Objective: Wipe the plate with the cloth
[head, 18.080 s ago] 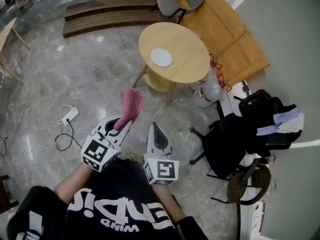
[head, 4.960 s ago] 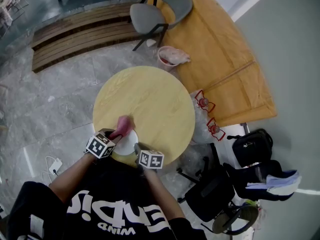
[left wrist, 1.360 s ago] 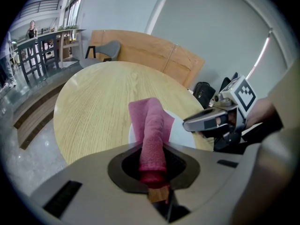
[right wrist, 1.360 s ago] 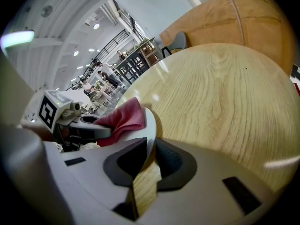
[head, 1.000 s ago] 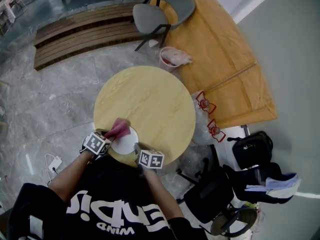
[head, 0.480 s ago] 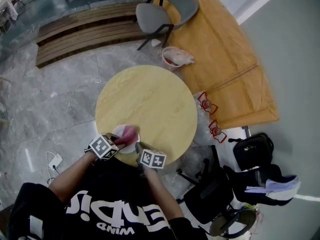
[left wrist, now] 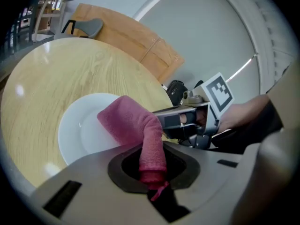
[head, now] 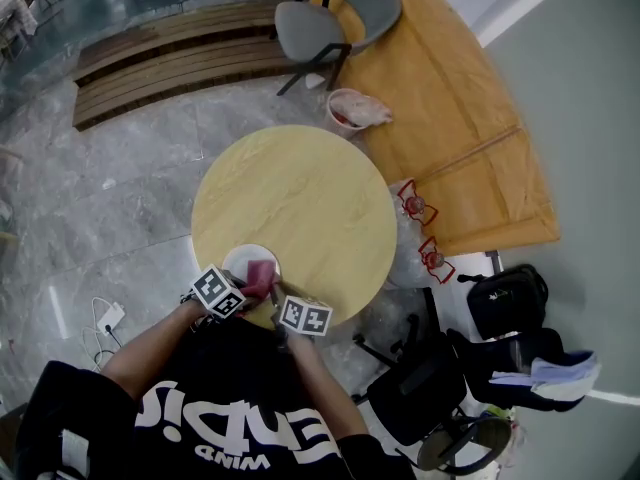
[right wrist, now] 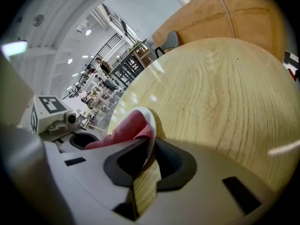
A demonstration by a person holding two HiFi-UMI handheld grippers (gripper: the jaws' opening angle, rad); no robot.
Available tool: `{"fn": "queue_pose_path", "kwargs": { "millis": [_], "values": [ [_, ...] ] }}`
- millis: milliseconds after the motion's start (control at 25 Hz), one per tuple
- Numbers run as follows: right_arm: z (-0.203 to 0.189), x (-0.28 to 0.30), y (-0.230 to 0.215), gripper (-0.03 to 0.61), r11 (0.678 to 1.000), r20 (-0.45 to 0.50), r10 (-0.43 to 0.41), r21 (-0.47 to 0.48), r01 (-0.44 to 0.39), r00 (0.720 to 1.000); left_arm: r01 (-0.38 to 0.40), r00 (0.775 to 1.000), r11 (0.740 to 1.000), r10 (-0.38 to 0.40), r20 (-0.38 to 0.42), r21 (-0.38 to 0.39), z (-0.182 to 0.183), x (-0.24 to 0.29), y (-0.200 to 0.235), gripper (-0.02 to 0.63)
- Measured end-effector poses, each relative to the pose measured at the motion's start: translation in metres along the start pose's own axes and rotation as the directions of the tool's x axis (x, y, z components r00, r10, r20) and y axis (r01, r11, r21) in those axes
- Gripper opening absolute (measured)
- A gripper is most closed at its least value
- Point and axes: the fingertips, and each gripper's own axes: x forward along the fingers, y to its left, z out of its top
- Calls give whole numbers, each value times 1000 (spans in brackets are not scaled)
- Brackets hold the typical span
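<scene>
left gripper point(left wrist: 152, 175) is clamped on the tail of the pink cloth point(left wrist: 127, 120); the jaws are closed on the fabric and the free fold drapes forward onto the plate point(left wrist: 77, 130). right gripper point(right wrist: 144, 168) is closed on the plate's near rim, which stands edge-on between its jaws, apparently to steady it.

change noted: a second ago the cloth lay on the far left part of the plate. it now sits on the near right part, just beside the right gripper, so the left hand has swept it across the plate face.

judgement: wiping is under way, with one stroke at its end. a return pass is probably due.

the plate is white, round and shallow, with no residue visible. it lies at the edge of the table point(head: 300, 193) nearest the person. the cloth is bunched, not spread.
</scene>
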Motion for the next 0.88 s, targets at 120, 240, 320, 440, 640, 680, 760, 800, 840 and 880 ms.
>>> {"fn": "queue_pose_path", "kwargs": {
  "millis": [120, 240, 320, 440, 640, 680, 760, 800, 840, 880],
  "values": [
    [-1, 1, -1, 71, 1000, -1, -6, -11, 6, 1000, -22, 1000, 1000, 22, -17, -11, -5, 8, 4, 52],
    [-2, 1, -1, 71, 1000, -3, -10, -23, 10, 1000, -26, 1000, 999, 25, -11, -24, -6, 10, 6, 52],
    [-2, 1, -2, 71, 999, -4, -13, -31, 13, 1000, -30, 1000, 999, 30, -6, -29, -6, 8, 7, 52],
    [-2, 3, -1, 71, 999, -4, -6, -45, 6, 1000, -47, 999, 998, 47, 2, -38, -7, 5, 10, 52],
    [-1, 1, -1, 71, 998, -14, -14, -64, 13, 1000, -65, 998, 996, 66, 12, -68, -9, 0, 18, 52],
    [-1, 1, 0, 71, 998, -14, -16, -67, 15, 1000, -66, 998, 995, 67, 14, -71, -9, -1, 19, 52],
    [1, 1, 0, 71, 997, -14, -15, -70, 14, 1000, -70, 997, 995, 71, 18, -77, -9, -3, 22, 52],
    [1, 1, 0, 71, 998, -15, -13, -69, 12, 1000, -72, 997, 994, 74, 19, -79, -9, -4, 23, 52],
    [0, 2, -1, 71, 998, -16, -12, -67, 11, 1000, -74, 997, 994, 76, 20, -81, -9, -5, 24, 52],
    [-1, 2, -2, 71, 998, -17, -11, -65, 10, 1000, -77, 997, 994, 79, 21, -82, -10, -6, 25, 52]
  ]
}}
